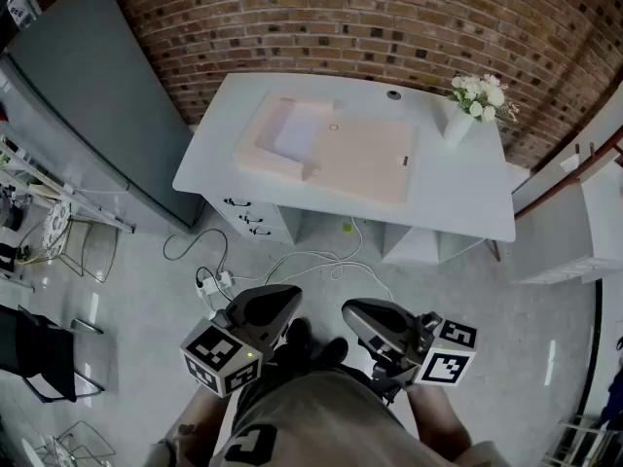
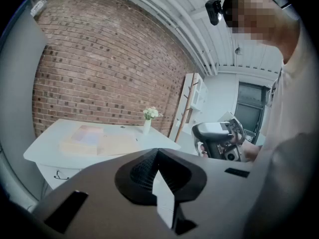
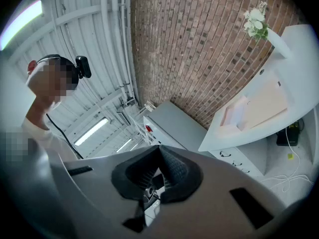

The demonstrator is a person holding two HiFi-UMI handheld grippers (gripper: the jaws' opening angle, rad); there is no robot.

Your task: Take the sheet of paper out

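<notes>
1. The left gripper [image 1: 282,302] and right gripper [image 1: 355,312] hang at the person's waist, ribbed black jaws pressed together on nothing.
2. Well apart from them, on the smooth white desk [image 1: 458,197], the pale sheet of paper [image 1: 297,129] lies flat in a shallow beige tray [image 1: 263,159].

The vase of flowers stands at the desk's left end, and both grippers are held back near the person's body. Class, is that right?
No: the head view shows the vase of flowers at the right end of the desk, not the left. The left gripper and right gripper are held back near the person's body.
</notes>
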